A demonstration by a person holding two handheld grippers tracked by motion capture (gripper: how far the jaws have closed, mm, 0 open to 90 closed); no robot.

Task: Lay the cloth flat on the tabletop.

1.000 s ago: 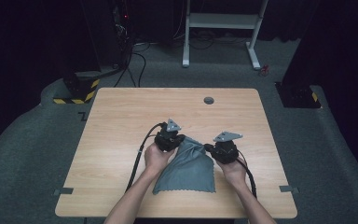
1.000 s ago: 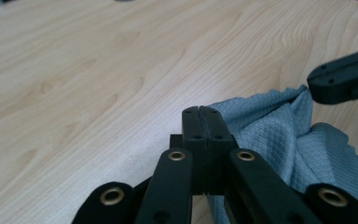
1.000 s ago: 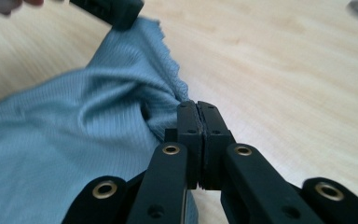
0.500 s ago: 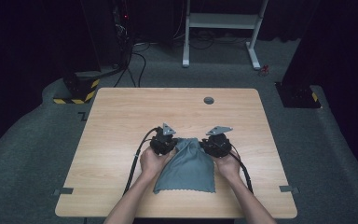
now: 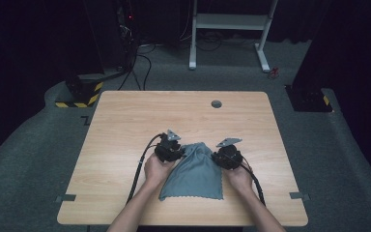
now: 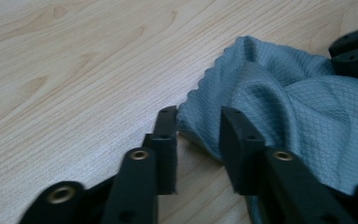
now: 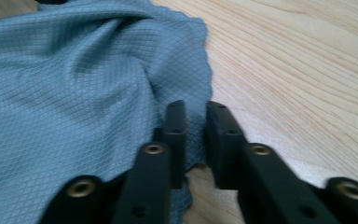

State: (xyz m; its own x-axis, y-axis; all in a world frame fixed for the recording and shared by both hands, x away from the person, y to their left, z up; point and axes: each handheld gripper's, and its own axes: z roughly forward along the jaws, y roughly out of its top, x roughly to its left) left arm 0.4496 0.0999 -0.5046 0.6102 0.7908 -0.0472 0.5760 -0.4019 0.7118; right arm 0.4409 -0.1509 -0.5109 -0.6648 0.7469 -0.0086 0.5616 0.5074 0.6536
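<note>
Two grippers low over the table (image 5: 125, 125), one at each far corner of the cloth (image 5: 193, 171); cloth grey-blue, diamond-woven, scallop-edged, lying on the near middle of the wooden top, flat toward the person, bunched and narrowed at the far end between the grippers.

Left gripper (image 6: 198, 128) at the cloth's far left corner; jaws apart, just been opening, with the cloth's corner edge lying loose in the gap; inner jaw touching or just beside the fabric, outer jaw clear of it over bare wood; no clamp on the cloth. Same gripper in the high view (image 5: 170, 147), hand behind it, cable trailing back toward the near edge.

Right gripper (image 7: 196, 135) at the far right corner; jaws nearly together, just been closing, a thin fold of cloth edge pinched between the pads; rest of the fabric rumpled to one side, bare wood to the other. Same gripper in the high view (image 5: 228, 155), touching the cloth's right edge.

Small dark round disc (image 5: 216, 103) near the far edge, well apart from the cloth.
</note>
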